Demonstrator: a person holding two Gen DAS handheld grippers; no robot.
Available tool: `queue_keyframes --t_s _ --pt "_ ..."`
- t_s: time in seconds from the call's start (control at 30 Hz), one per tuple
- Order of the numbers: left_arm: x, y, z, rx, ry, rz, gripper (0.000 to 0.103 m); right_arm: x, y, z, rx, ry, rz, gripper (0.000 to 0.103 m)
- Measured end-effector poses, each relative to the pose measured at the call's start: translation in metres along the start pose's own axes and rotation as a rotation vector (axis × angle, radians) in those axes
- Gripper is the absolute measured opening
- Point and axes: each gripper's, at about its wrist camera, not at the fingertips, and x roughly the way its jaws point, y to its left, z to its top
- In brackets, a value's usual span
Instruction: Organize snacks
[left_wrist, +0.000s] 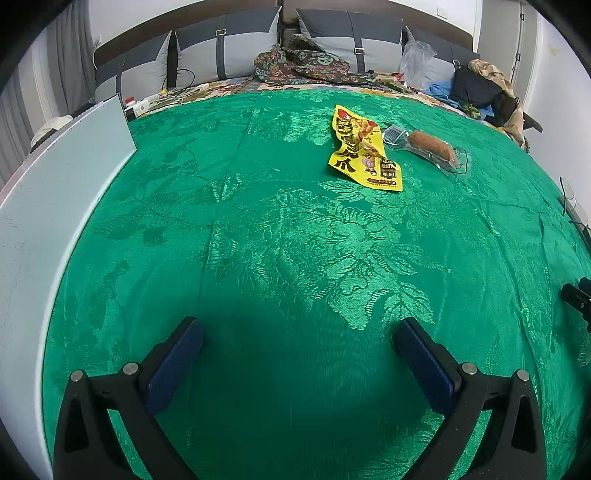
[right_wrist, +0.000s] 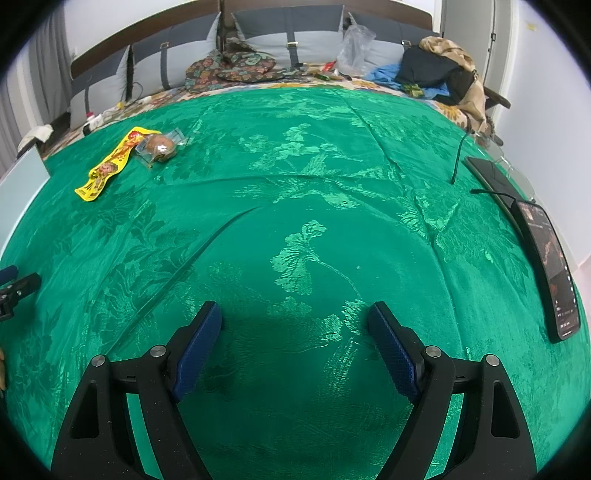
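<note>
Both the left gripper (left_wrist: 299, 330) and the right gripper (right_wrist: 295, 314) are hovering wide open and empty. The crinkled yellow foil snack packet (left_wrist: 364, 149) is lying far ahead on the green patterned cloth (left_wrist: 280, 236), touching, it seems, the clear plastic sausage pack (left_wrist: 432, 147); grabbing one could be dragging the other.

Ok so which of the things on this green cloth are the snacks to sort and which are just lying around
Part of the job:
- yellow snack packet
- clear-wrapped sausage
- white box, probably where they go
- left gripper and right gripper, both open and empty

Just lying about:
- phone
- patterned cloth
- clear plastic bag
- pile of clothes
</note>
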Motion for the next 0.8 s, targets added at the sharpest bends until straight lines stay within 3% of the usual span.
queue_keyframes --t_s 0.8 --pt "0.0024 -0.0007 0.0053 0.014 0.023 -0.010 0.103 0.0005 0.0001 0.0001 0.001 -0.001 0.003 0.085"
